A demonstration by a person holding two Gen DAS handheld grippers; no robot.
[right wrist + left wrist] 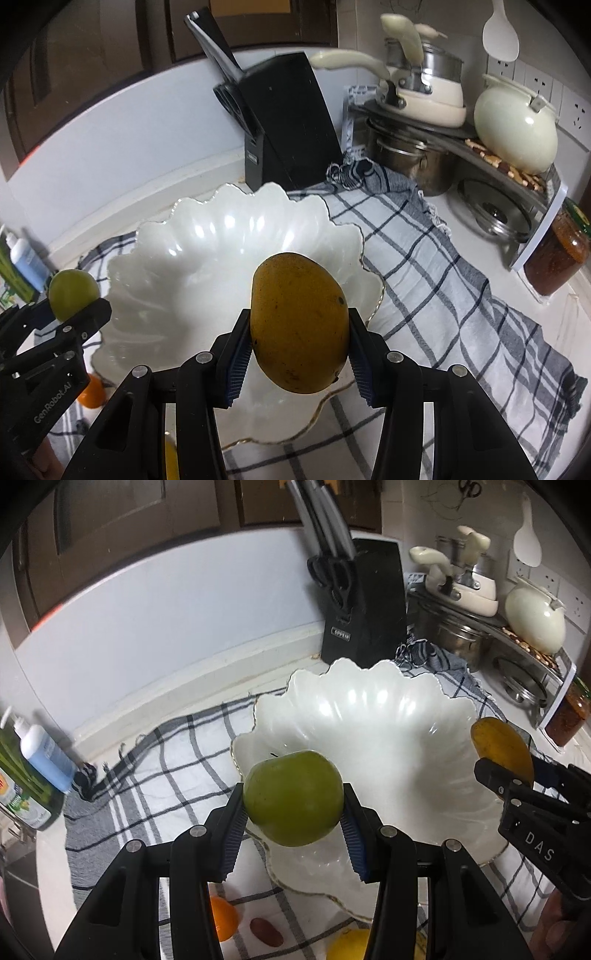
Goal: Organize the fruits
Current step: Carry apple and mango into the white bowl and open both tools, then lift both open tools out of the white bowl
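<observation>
Nearest me, my left gripper has its fingers clamped on the green apple over the near rim of the white bowl, and my right gripper has its fingers clamped on the mango over that bowl's right rim. The bowl holds no fruit, with an orange and a lemon on the checked cloth in front of it. I judge that releasing from this height could bounce fruit off the glossy slope, or the grippers could collide; beyond the bowl the knife block stands close.
</observation>
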